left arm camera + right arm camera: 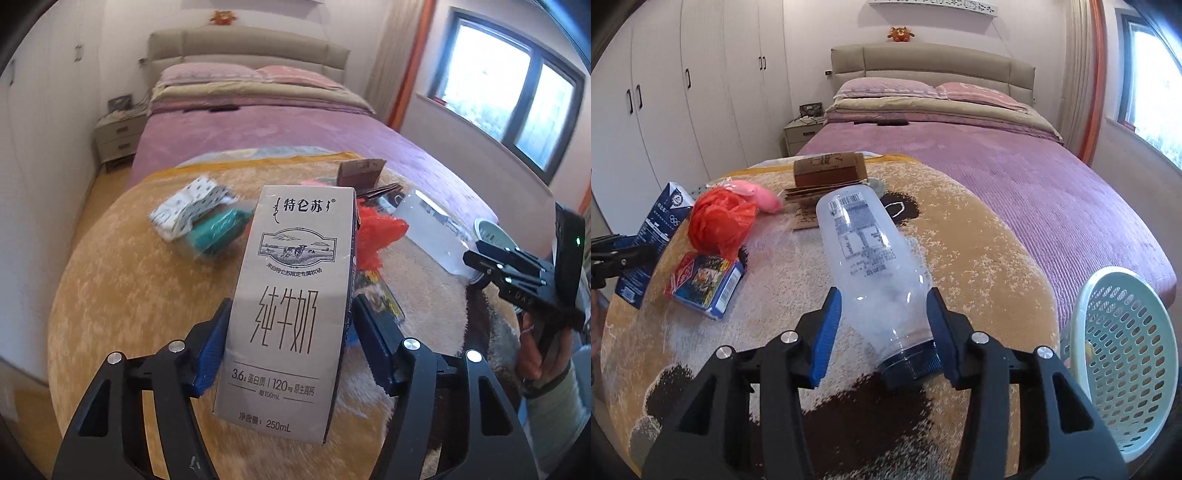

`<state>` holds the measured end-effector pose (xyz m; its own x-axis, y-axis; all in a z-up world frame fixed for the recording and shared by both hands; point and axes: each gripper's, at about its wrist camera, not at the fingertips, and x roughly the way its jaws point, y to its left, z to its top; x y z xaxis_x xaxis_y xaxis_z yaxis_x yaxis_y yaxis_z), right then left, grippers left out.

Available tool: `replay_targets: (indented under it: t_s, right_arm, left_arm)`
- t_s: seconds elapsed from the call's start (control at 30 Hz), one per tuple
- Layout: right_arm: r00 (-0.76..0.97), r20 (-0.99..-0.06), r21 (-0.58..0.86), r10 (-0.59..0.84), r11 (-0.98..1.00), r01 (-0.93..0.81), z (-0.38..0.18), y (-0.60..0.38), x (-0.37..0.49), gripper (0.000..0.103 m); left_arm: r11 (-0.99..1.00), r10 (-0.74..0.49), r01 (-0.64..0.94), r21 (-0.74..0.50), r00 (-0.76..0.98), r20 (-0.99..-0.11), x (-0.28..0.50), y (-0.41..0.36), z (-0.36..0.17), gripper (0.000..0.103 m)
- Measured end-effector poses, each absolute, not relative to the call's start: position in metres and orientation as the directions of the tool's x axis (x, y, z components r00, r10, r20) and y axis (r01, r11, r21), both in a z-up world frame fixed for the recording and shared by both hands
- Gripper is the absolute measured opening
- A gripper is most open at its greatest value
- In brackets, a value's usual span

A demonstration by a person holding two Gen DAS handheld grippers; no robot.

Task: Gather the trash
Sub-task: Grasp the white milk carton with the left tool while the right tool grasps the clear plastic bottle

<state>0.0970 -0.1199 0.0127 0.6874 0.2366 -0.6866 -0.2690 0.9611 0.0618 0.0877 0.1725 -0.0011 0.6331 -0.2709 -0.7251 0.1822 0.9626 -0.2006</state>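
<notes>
My left gripper (288, 332) is shut on a grey milk carton (291, 306) and holds it upright above the yellow blanket (122, 280); the carton also shows at the left of the right wrist view (653, 236). My right gripper (882, 325) is open, its fingers (825, 332) on either side of a clear plastic bottle (871, 254) with a dark blue cap that lies on the blanket. I cannot tell whether the fingers touch it. The bottle shows in the left wrist view (432, 232) too.
A red plastic bag (720, 221), a blue card box (705, 284), a pink item (761, 195) and cardboard pieces (827, 173) lie on the blanket. Wrapped tissue and a teal packet (199, 218) lie at the left. A pale green basket (1126, 362) stands at the right.
</notes>
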Motion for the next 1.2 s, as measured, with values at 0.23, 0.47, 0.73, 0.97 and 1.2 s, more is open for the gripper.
replay_targets:
  t_s: [0.23, 0.47, 0.73, 0.97, 1.2]
  right_arm:
    - [0.648, -0.726, 0.122, 0.233, 0.97, -0.212, 0.014, -0.124, 0.065, 0.044]
    - [0.624, -0.752, 0.16, 0.211, 0.978, -0.137, 0.015, -0.133, 0.023, 0.045]
    - [0.599, -0.752, 0.172, 0.275, 0.959, -0.224, 0.019, -0.125, -0.009, 0.058]
    - [0.635, -0.739, 0.106, 0.226, 0.969, -0.222, 0.024, -0.122, 0.008, 0.064]
    - [0.595, -0.777, 0.085, 0.205, 0.971, -0.224, 0.006, -0.115, 0.038, 0.064]
  left_arm:
    - [0.956, -0.286, 0.142, -0.256, 0.642, -0.711, 0.051, 0.174, 0.002, 0.062]
    - [0.95, -0.308, 0.169, -0.263, 0.644, -0.701, 0.025, 0.146, 0.001, 0.062]
    - [0.972, -0.234, 0.148, -0.182, 0.614, -0.754, 0.011, 0.113, -0.012, 0.063]
    - [0.992, -0.114, 0.108, -0.061, 0.593, -0.797, 0.006, 0.097, -0.025, 0.063]
    - [0.994, -0.091, 0.104, -0.037, 0.583, -0.808, 0.009, 0.09, -0.034, 0.063]
